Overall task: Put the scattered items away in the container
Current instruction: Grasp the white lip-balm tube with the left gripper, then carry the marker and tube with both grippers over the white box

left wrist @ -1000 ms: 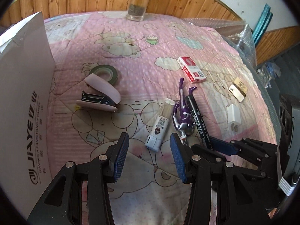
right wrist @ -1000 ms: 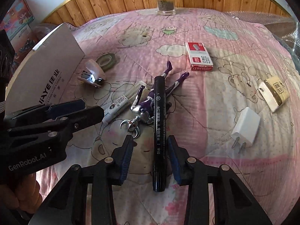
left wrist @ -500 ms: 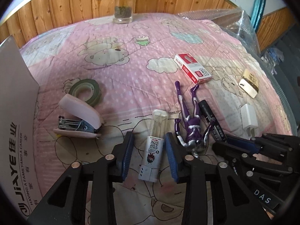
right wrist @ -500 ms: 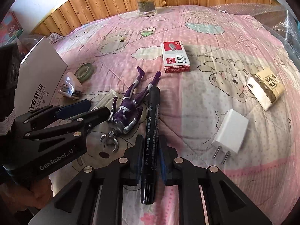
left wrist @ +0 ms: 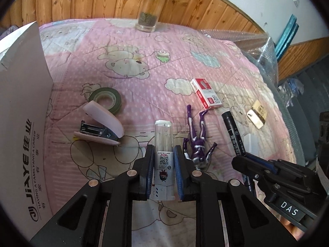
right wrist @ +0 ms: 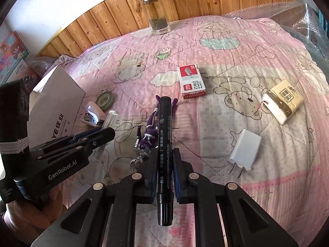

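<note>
Left claw (left wrist: 163, 171) clamps the toothpick tube (left wrist: 163, 156), right claw (right wrist: 165, 174) clamps the marker (right wrist: 164, 154) off-centre, so it may swing out if you lift fast.

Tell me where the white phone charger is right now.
In the right wrist view the white charger lies flat on the pink quilt, right of the marker, below the tissue pack.
</note>
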Tool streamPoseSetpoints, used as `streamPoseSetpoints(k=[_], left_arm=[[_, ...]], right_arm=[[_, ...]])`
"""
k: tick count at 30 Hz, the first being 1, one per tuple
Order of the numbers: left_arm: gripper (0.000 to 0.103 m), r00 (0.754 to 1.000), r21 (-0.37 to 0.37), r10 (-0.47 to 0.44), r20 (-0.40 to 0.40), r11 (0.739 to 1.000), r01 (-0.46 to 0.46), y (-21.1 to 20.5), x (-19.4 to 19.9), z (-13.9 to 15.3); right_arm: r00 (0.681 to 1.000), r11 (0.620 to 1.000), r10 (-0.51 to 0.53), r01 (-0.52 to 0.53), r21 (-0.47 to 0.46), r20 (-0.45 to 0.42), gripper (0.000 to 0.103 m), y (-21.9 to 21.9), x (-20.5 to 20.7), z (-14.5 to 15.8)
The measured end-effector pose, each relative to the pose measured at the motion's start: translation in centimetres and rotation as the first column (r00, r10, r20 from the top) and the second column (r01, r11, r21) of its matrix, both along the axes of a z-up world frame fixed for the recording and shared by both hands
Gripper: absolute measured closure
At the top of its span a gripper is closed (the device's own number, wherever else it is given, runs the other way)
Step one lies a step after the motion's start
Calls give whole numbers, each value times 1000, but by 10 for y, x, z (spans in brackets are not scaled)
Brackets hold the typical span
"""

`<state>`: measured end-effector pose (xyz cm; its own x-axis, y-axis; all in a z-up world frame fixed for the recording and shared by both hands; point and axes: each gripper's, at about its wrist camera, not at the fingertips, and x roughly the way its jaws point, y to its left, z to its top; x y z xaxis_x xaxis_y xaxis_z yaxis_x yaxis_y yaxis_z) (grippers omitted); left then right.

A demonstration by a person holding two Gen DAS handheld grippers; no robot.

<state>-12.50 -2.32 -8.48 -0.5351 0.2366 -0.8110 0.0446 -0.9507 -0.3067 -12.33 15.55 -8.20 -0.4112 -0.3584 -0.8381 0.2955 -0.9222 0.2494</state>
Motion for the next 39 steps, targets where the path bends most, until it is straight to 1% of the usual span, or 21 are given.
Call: streamPoseSetpoints(k=[2, 5, 13, 17, 23, 26, 39], left_arm=[[84, 1000, 31, 4, -6, 1000, -4, -3, 5, 7], [84, 1000, 42, 16, -19, 999, -15, -8, 12, 17], [84, 998, -6, 45, -39, 999, -46, -17, 29, 34], [84, 996, -26, 56, -64, 998, -58, -23, 38, 46], [84, 992, -88, 70, -108, 993, -80, -29, 54, 65], [84, 988, -106, 79, -129, 990, -93, -34, 61, 73], [84, 980, -94, 100, -171, 989, -118, -61, 87, 93]], right_arm=[[1000, 1000, 4, -4, -7, -8, 89, -3, 3, 4], [1000, 1000, 14, -14, -15, -20, 89, -7, 8, 11], [998, 999, 45, -46, -14, -48, 89, -23, 25, 23], [996, 998, 60, -61, -13, -60, 89, -33, 32, 28], [993, 996, 84, -86, -21, -82, 89, -49, 41, 38], [990, 994, 101, -104, -21, -99, 89, -58, 47, 43], [979, 989, 147, -150, -5, -139, 89, -89, 66, 57]])
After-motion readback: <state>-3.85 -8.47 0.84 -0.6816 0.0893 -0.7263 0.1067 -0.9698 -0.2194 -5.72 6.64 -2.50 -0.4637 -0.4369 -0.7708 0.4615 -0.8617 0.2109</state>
